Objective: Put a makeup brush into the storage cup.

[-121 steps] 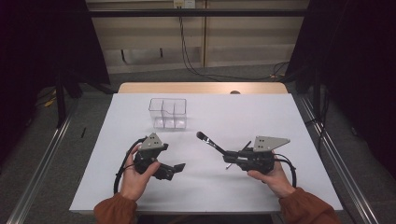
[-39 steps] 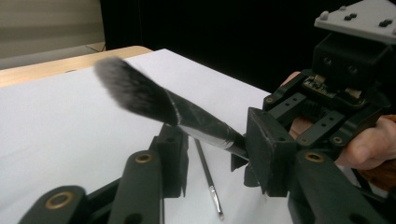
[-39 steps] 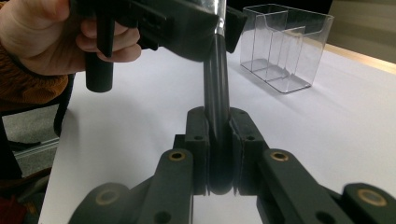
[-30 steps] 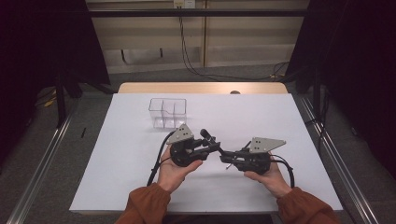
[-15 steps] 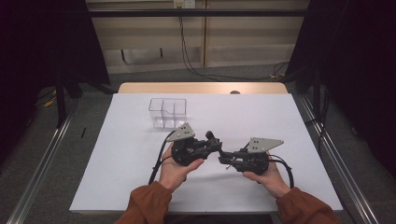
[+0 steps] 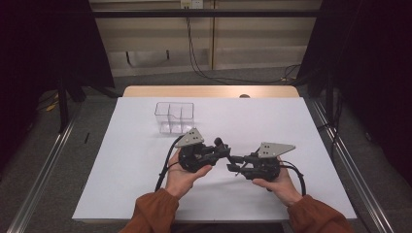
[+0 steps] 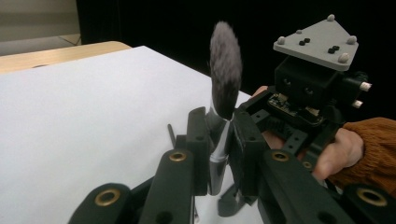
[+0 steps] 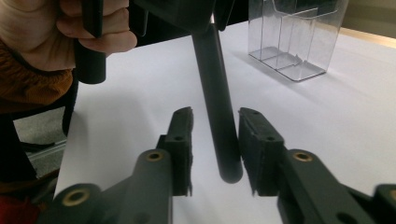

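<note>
Right gripper (image 8: 215, 149) loosened; one brush (image 7: 224, 88).

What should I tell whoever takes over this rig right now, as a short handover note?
Left hand-held gripper: shut on the makeup brush at its metal ferrule, bristles up.
Right hand-held gripper: jaws have just been opening; the brush's black handle sits between them with a gap on each side, so it has let go.
Clear organizer: stands on the white table beyond both grippers; it looks empty.
Done: brush passed from right to left.
Left: draw the right gripper back, then probably stand the brush in the organizer.
</note>
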